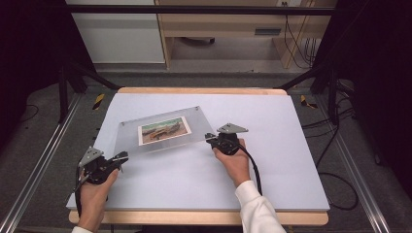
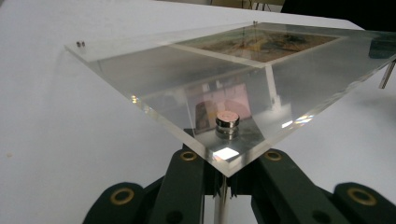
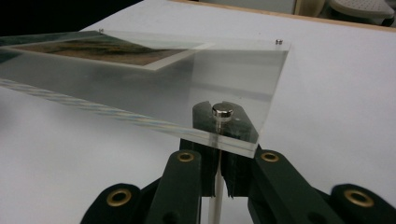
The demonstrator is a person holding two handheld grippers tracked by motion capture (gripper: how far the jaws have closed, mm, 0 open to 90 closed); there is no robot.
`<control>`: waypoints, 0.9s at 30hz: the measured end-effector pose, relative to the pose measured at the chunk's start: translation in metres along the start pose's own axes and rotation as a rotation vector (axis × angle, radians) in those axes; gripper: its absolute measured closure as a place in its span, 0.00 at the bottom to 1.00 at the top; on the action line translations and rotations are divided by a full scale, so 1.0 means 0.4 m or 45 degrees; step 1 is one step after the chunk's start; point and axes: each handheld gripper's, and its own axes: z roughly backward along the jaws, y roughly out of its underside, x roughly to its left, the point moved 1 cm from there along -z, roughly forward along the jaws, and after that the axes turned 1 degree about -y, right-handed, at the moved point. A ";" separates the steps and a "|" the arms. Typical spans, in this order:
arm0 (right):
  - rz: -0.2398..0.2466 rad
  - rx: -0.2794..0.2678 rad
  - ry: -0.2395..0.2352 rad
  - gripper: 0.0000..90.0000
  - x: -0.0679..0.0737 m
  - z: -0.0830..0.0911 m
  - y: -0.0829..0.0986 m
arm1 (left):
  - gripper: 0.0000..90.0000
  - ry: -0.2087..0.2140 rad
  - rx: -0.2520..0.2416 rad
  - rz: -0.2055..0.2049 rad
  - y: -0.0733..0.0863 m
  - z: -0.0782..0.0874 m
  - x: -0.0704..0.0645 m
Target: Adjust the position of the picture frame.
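I have the clear acrylic photo frame [image 1: 163,130] lying flat above the tabletop [image 1: 272,160], long axis running left to right. Left tongs [image 1: 121,158] and right tongs [image 1: 210,138] each grip a near-corner standoff post; the posts' lower ends are hidden, probably touching down.

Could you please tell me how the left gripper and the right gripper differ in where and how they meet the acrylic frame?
The left gripper takes the acrylic frame at its near left corner; the right gripper takes the near right corner. The left gripper sits nearer the person than the right gripper. The left gripper points right and away, the right gripper points left. Both have jaws shut on a thin metal post under a corner cap.
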 end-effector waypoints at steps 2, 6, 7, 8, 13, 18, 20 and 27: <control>-0.001 -0.019 0.006 0.94 0.000 0.008 -0.006 | 0.93 0.006 -0.019 -0.016 -0.008 0.007 -0.008; -0.007 -0.040 0.007 0.94 0.002 0.024 -0.015 | 0.93 0.017 -0.063 -0.018 -0.022 0.020 -0.018; -0.008 -0.047 0.007 0.94 0.003 0.031 -0.019 | 0.93 0.022 -0.074 -0.016 -0.028 0.024 -0.022; -0.008 -0.064 0.009 0.94 0.007 0.046 -0.029 | 0.93 0.032 -0.080 -0.006 -0.037 0.031 -0.026; 0.014 -0.061 0.021 0.93 0.011 0.085 -0.047 | 0.93 0.056 -0.065 0.002 -0.047 0.035 -0.037; 0.022 -0.084 0.056 0.93 -0.001 0.135 -0.052 | 0.92 0.110 -0.063 -0.026 -0.068 0.019 -0.074; 0.022 -0.088 0.083 0.93 -0.008 0.161 -0.050 | 0.92 0.135 -0.059 -0.052 -0.079 0.005 -0.090; -0.017 -0.117 0.163 0.93 -0.042 0.232 -0.020 | 0.92 0.206 -0.060 -0.107 -0.109 -0.048 -0.141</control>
